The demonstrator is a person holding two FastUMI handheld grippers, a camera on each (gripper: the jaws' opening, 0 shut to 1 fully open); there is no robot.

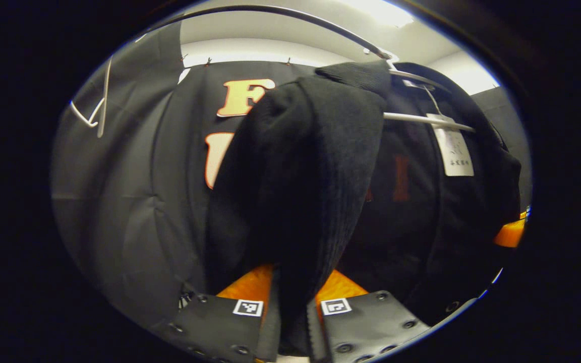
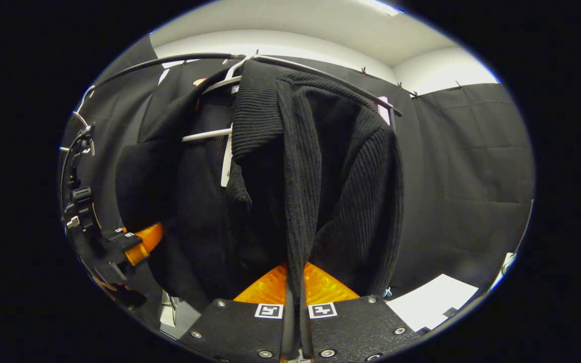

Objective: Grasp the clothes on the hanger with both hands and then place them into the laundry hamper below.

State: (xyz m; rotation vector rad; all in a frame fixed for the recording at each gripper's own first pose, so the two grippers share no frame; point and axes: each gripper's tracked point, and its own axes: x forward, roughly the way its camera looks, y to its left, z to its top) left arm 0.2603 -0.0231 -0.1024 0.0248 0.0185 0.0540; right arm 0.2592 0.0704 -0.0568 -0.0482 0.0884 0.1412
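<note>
The black sweater hid most of the white hanger. Print on the hanging tag was too small to read. The sweater's lower hem was cut off by the edge of both views.

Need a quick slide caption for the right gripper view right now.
Right gripper pinching a fold of the black knit sweater hanging on its white hanger.

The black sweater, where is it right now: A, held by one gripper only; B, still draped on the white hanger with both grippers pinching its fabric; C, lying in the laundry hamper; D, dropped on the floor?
B: the black sweater hangs over the white hanger, and both the left gripper and the right gripper are closed on folds of its knit.
</note>
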